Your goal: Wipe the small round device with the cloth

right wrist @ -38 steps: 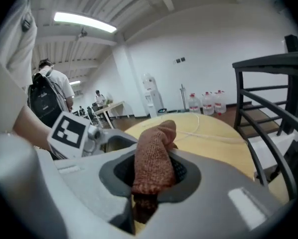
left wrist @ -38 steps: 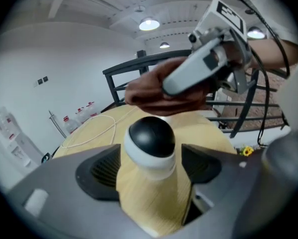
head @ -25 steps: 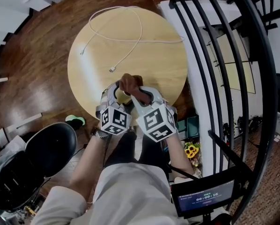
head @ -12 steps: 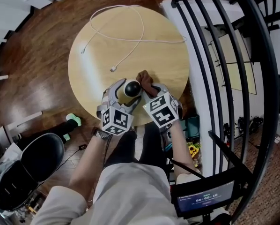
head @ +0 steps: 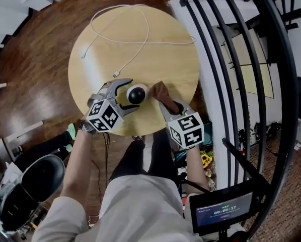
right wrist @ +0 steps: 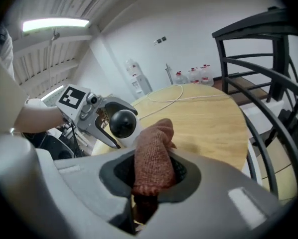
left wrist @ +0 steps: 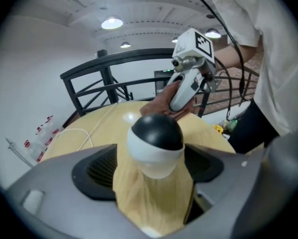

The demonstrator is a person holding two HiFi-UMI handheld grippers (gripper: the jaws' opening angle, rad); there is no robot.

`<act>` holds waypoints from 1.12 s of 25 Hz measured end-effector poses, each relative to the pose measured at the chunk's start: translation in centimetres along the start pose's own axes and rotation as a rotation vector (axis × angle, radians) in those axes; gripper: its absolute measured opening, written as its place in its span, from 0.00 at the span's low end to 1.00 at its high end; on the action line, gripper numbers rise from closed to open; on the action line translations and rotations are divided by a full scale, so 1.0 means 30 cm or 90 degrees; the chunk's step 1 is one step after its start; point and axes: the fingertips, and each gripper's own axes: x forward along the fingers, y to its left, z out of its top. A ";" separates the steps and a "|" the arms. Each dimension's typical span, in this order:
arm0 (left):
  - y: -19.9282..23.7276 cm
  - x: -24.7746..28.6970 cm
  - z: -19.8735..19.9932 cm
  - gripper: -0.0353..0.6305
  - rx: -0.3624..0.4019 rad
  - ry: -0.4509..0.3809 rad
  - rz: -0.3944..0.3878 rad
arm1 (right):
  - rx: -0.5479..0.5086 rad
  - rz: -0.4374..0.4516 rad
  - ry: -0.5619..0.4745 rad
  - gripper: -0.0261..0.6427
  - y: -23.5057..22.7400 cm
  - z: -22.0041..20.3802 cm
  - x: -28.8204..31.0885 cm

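Left gripper (head: 131, 94) is open, jaws just been opening wider; the small round device with black dome and white body (head: 137, 93) sits between them, gaps visible either side in the left gripper view, pads not pressing; device stands upright on the round light-wood table (head: 170, 59), near the edge closest to the person; right gripper (head: 168, 104) is clamped on the reddish-brown knitted cloth (head: 160, 91), cloth bunched and sticking out past the jaws toward the device; cloth tip just beside the device's right side in the head view, contact can't be confirmed; both grippers angle down toward the table from the person's side; thin white cable (head: 147, 29) lies looped across the far half of the table, well apart from device and cloth; black metal railing (head: 241, 84) runs along the table's right.
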 end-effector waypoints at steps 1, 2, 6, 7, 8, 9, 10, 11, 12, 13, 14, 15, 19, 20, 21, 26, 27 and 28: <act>0.002 0.004 0.001 0.71 0.009 0.001 -0.021 | -0.001 -0.014 -0.016 0.15 -0.010 0.004 -0.024; -0.002 0.011 0.002 0.71 0.014 0.001 -0.044 | -0.006 -0.026 -0.028 0.15 -0.016 0.007 -0.043; -0.033 0.045 0.028 0.68 -0.011 -0.020 -0.117 | -0.005 -0.031 -0.068 0.15 -0.022 0.034 -0.087; -0.031 0.049 0.033 0.63 -0.016 -0.026 -0.112 | 0.000 -0.028 -0.081 0.15 -0.020 0.045 -0.094; -0.028 0.052 0.034 0.62 -0.023 -0.033 -0.100 | 0.005 -0.026 -0.096 0.15 -0.018 0.055 -0.101; -0.028 0.052 0.034 0.62 -0.031 -0.039 -0.086 | 0.009 -0.027 -0.111 0.15 -0.016 0.065 -0.107; -0.027 0.052 0.035 0.62 -0.043 -0.045 -0.068 | 0.010 -0.031 -0.127 0.15 -0.017 0.076 -0.116; -0.025 0.052 0.039 0.62 -0.058 -0.050 -0.048 | 0.008 -0.037 -0.142 0.15 -0.021 0.090 -0.126; -0.021 0.053 0.044 0.61 -0.077 -0.053 -0.024 | 0.005 -0.044 -0.155 0.15 -0.027 0.104 -0.137; -0.015 0.054 0.049 0.61 -0.099 -0.055 0.002 | 0.002 -0.049 -0.167 0.15 -0.031 0.118 -0.146; -0.008 0.055 0.052 0.61 -0.125 -0.055 0.031 | 0.000 -0.052 -0.177 0.15 -0.030 0.130 -0.153; 0.001 0.055 0.053 0.61 -0.153 -0.055 0.062 | -0.002 -0.051 -0.187 0.15 -0.025 0.141 -0.158; 0.053 0.042 0.063 0.61 -0.279 -0.075 0.181 | -0.019 -0.011 -0.223 0.15 0.049 0.183 -0.156; 0.061 0.038 0.062 0.61 -0.304 -0.081 0.208 | -0.028 0.003 -0.232 0.15 0.079 0.196 -0.149; 0.065 0.035 0.059 0.61 -0.320 -0.082 0.232 | -0.042 0.016 -0.242 0.15 0.111 0.210 -0.140; 0.073 0.041 0.056 0.61 -0.343 -0.077 0.274 | -0.151 0.060 -0.224 0.15 0.265 0.241 -0.058; 0.072 0.039 0.053 0.61 -0.346 -0.077 0.274 | -0.175 0.059 -0.209 0.15 0.284 0.235 -0.038; 0.070 0.038 0.052 0.61 -0.348 -0.078 0.273 | -0.199 0.051 -0.191 0.15 0.292 0.226 -0.019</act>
